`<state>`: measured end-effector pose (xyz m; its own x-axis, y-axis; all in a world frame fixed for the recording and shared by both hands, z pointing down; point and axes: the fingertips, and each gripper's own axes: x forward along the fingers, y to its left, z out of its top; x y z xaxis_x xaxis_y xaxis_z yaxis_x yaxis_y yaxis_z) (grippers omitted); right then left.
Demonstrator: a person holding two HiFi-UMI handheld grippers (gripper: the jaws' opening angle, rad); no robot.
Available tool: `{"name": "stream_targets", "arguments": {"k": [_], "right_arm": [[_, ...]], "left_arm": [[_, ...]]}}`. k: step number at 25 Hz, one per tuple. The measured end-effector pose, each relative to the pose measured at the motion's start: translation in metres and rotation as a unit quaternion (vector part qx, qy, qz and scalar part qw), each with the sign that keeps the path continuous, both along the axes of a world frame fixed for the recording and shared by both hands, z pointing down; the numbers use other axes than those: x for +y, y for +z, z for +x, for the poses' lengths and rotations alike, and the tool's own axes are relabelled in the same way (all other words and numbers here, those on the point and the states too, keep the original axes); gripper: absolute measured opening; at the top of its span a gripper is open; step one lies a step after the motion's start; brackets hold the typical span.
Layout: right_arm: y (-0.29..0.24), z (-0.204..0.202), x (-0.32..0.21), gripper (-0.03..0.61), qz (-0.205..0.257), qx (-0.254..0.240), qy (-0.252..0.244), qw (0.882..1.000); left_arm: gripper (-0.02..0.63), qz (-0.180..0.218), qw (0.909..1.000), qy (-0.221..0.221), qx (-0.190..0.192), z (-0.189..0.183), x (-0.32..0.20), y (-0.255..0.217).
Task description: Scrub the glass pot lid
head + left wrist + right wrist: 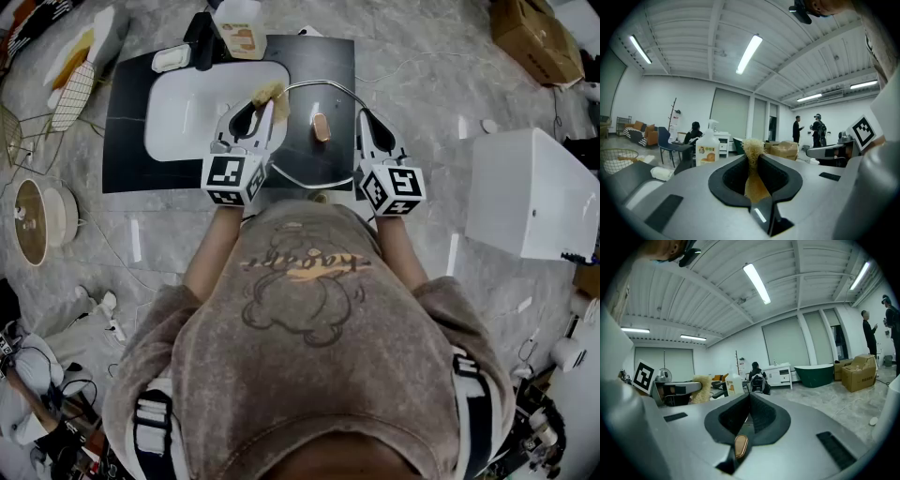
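Now your left gripper (266,107) pinches one fibrous, straw-coloured scrubber (273,93); right gripper (365,116) clamps round glass lid (298,152) at its thin rim.

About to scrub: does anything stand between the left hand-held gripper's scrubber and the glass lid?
Nothing visible. The tan fibrous scrubber in the left hand-held gripper sits right by the round glass pot lid's rim.

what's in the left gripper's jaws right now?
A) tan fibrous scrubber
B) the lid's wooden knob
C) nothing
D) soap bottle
A: in the left gripper view, the left gripper is shut on a tan fibrous scrubber, and its frayed tuft sticks out past the jaw tips.
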<state>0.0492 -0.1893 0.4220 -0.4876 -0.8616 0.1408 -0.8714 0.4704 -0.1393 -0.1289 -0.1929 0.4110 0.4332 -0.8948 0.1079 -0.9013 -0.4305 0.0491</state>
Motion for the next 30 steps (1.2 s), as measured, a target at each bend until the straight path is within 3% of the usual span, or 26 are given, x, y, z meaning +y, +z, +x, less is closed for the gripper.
{"name": "stream_targets", "arguments": {"k": [30], "right_arm": [[0.006, -0.008, 0.017, -0.006, -0.001, 0.005, -0.008, 1.000]], "left_arm": [[0.071, -0.020, 0.9993, -0.026, 0.017, -0.009, 0.011, 0.006]]}}
